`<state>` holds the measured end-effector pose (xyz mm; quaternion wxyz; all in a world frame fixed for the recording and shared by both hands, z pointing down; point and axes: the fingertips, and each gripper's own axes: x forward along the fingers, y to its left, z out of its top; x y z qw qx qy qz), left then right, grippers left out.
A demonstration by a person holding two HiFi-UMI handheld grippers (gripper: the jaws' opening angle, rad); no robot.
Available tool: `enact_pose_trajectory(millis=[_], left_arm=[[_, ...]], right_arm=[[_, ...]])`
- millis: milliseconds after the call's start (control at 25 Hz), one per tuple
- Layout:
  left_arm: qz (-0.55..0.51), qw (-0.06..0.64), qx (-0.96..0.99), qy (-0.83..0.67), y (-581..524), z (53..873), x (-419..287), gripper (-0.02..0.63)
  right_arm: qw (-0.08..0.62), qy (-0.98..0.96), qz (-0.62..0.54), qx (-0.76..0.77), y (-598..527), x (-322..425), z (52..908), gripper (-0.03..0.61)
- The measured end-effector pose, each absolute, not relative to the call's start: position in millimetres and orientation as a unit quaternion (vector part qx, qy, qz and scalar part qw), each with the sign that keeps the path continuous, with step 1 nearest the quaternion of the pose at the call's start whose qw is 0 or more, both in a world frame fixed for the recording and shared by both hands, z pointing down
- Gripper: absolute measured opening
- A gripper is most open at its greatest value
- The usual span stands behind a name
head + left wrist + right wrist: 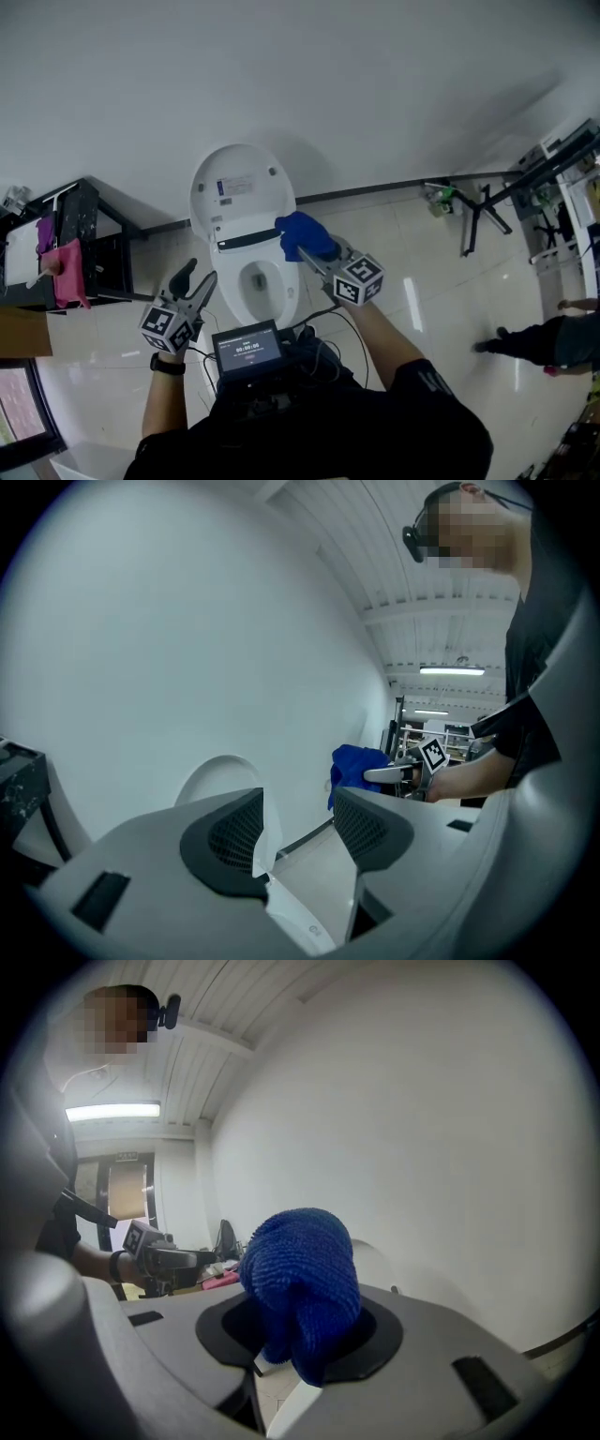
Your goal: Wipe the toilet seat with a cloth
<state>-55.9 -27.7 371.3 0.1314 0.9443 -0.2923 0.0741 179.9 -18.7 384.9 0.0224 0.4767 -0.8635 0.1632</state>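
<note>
Right gripper (302, 247) clamps the bunched blue cloth (302, 232) by the toilet seat (228, 281) rear, presumably to start wiping; left gripper (194, 281) gapes empty, held clear.

A black metal rack (94, 234) stands against the plain white wall (328, 75) at the left, with a pink cloth (64, 272) draped over its front and a brown cardboard box (21, 333) just beside it. On the glossy cream tiled floor (412, 291) a black tripod stand (483, 220) rises at the right, well apart from a person in dark clothes (534, 342) near the edge
</note>
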Motion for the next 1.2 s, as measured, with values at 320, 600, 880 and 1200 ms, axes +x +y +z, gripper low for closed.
enact_pose_trajectory(millis=[320,600,880,1200], left_arm=[[0.064,0.139,0.944,-0.294,-27.3,363.7,-54.4,0.235],[0.066,0.139,0.946,-0.284,-22.0,358.8,-44.1,0.235],[0.064,0.145,0.946,-0.282,-21.3,361.4,-45.4,0.235],[0.064,0.148,0.947,-0.279,-19.5,362.4,-43.6,0.235]], right_arm=[[0.005,-0.864,0.154,0.479,-9.0,176.2,368.2,0.143],[0.009,-0.869,0.141,0.474,0.1,170.0,358.9,0.143],[0.008,-0.868,0.138,0.477,0.6,170.5,355.7,0.143],[0.003,-0.869,0.136,0.475,4.9,166.9,354.9,0.143]])
